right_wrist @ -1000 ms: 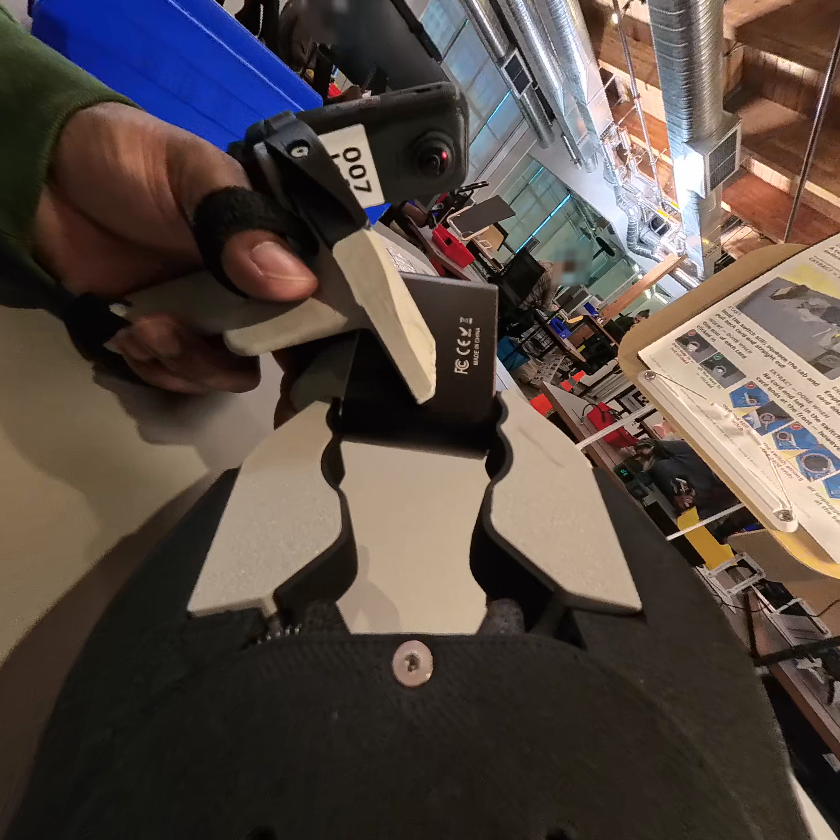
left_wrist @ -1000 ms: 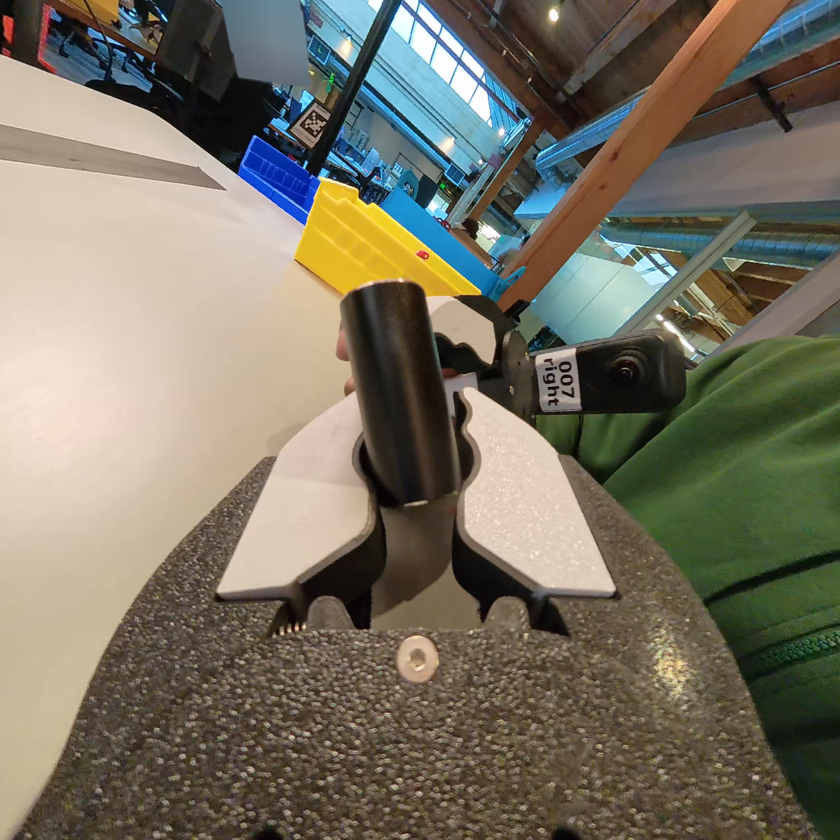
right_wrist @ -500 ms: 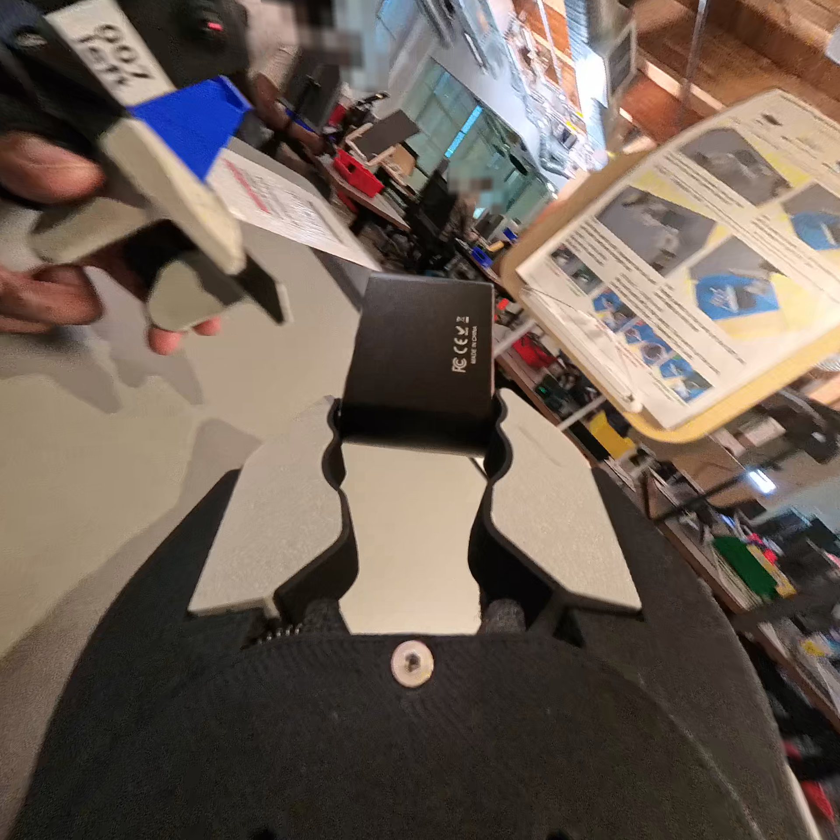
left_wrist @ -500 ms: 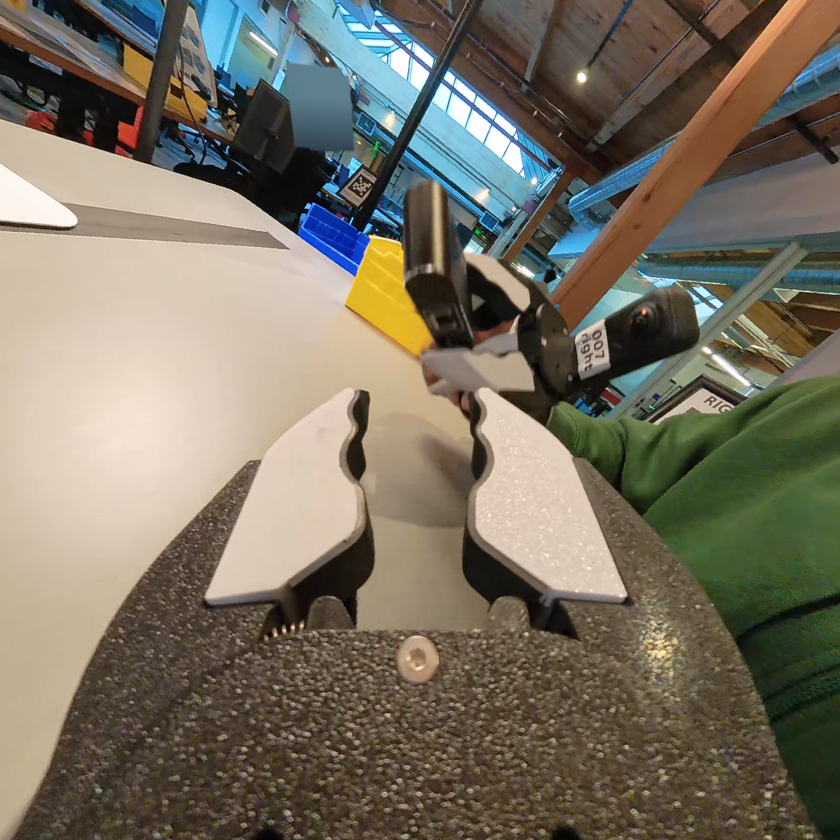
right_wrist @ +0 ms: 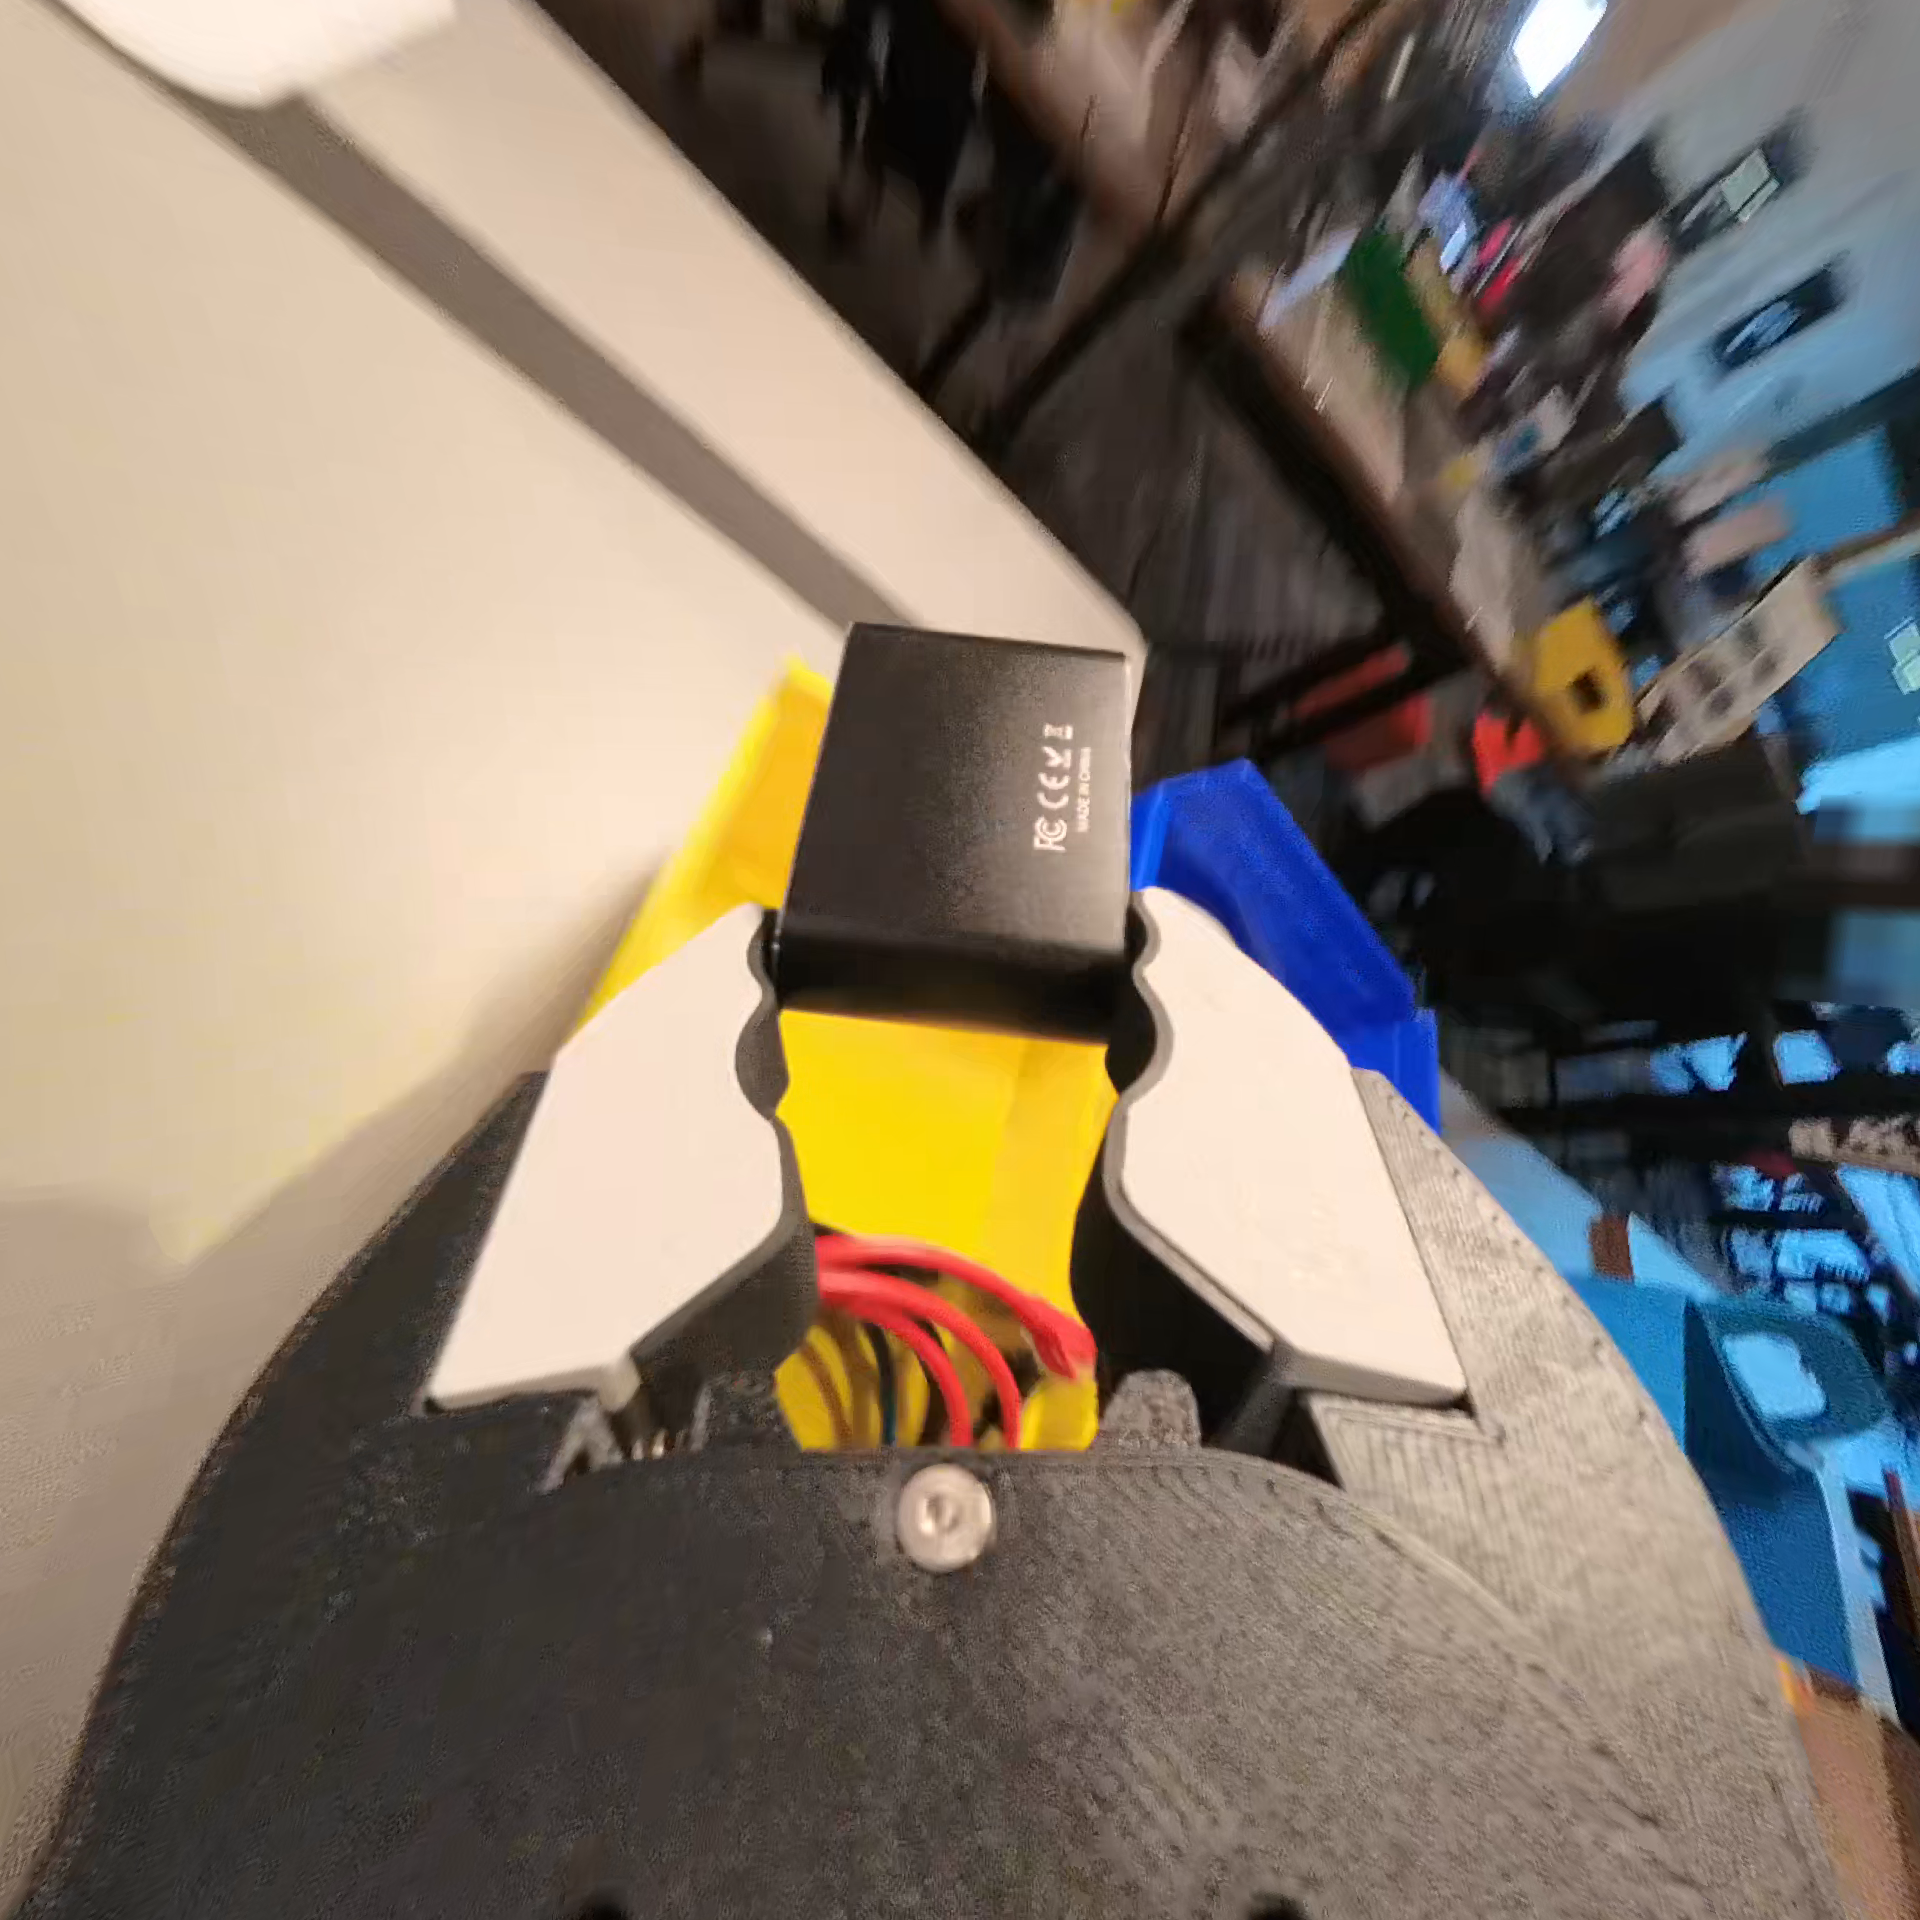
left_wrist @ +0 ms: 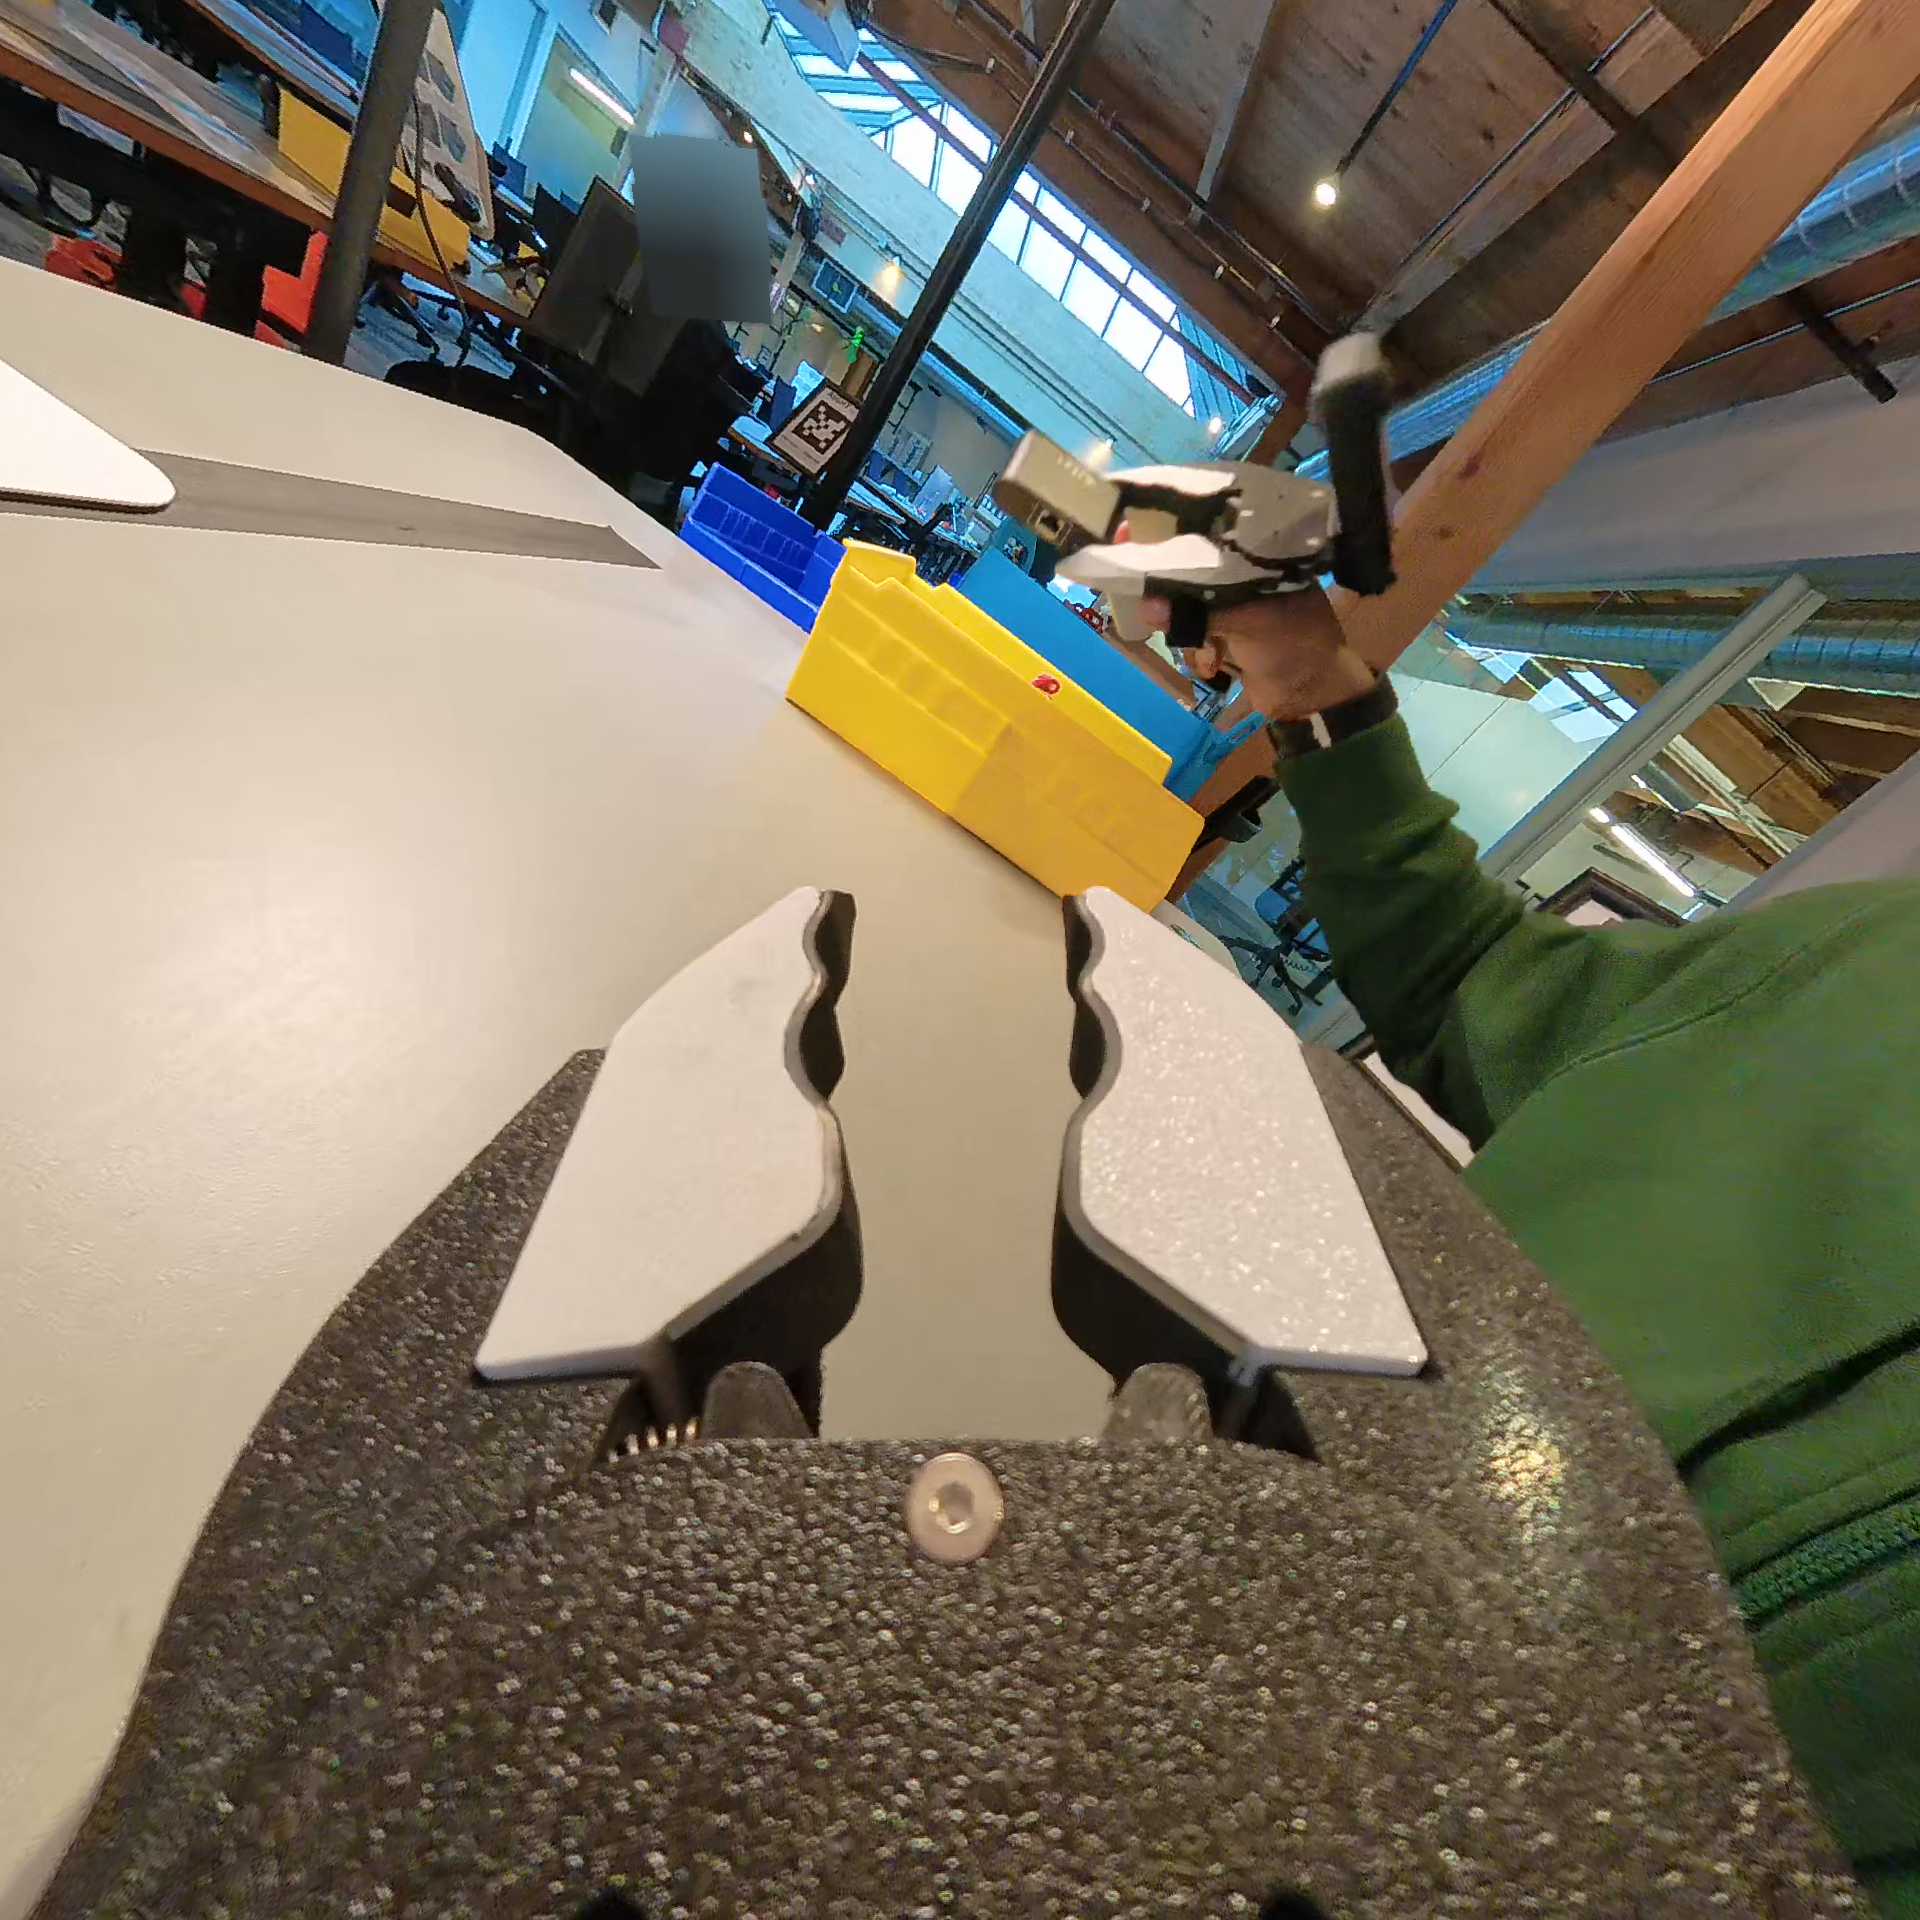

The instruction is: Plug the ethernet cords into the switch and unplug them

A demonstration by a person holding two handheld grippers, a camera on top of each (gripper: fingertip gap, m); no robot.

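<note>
My right gripper (right_wrist: 951, 940) is shut on the black switch (right_wrist: 961, 821) and holds it in the air over the yellow bin (right_wrist: 914, 1132). Red and yellow ethernet cords (right_wrist: 935, 1351) lie coiled in that bin below the jaws. In the left wrist view the right gripper (left_wrist: 1132, 530) shows far off, raised above the yellow bin (left_wrist: 987, 738), with the switch (left_wrist: 1055, 494) in its jaws. My left gripper (left_wrist: 956, 925) is open and empty, low over the table (left_wrist: 312, 831).
A blue bin (right_wrist: 1278, 935) stands just beyond the yellow one, near the table's far edge; it also shows in the left wrist view (left_wrist: 758, 545). A white sheet (left_wrist: 62, 457) lies at the table's far left. A green sleeve (left_wrist: 1610, 1143) fills the right side. Across from one pair of fingers to the other is roughly 45 cm.
My left gripper let go of the switch and drew back. My right gripper carried the switch away, swung round and now holds it over the yellow bin.
</note>
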